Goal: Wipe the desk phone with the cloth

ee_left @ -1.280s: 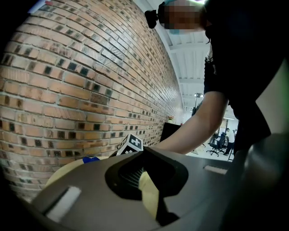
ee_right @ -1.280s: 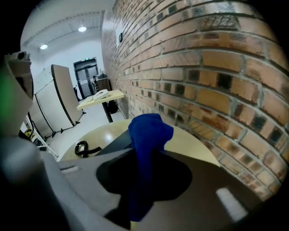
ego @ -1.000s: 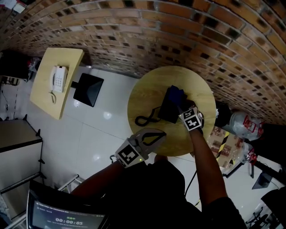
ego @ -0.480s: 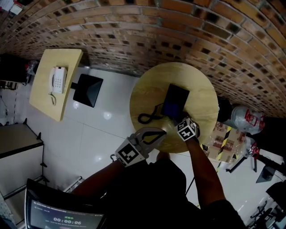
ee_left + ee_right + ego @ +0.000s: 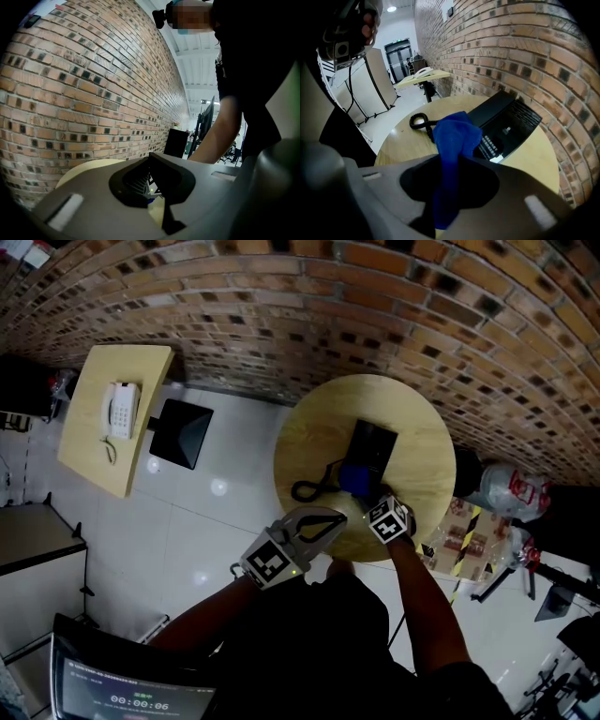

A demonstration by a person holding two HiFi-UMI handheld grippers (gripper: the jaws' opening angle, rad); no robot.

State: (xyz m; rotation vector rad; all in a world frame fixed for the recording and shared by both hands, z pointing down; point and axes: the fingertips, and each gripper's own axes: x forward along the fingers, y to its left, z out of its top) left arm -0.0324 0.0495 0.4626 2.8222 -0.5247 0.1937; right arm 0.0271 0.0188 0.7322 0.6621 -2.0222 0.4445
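A: Head view, entry one: change?
B: Right claw (image 5: 368,496), clenched on crumpled blue cloth (image 5: 354,479), drawn back from far end of black desk phone (image 5: 375,444) to its near edge, just beyond claw tips. Left claw (image 5: 339,517) closed, empty.
A: Surface, room?
B: Round pale wooden table (image 5: 305,442) beneath claws; brick wall (image 5: 375,306) beyond; white tiled floor (image 5: 211,512).

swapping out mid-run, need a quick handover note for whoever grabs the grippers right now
Right gripper: shut on the blue cloth, pointing steeply down, with the cloth at the near end of the black desk phone, by the keypad.
Left gripper: shut, empty, hovering at the near edge of the round table, clear of the phone.
The phone lies mid-table, with its coiled cord on its left in the head view.
Done: cloth gripped and brought to the phone. How much is wiped can't be told.
Left: wipe across the keypad and the rest of the phone.
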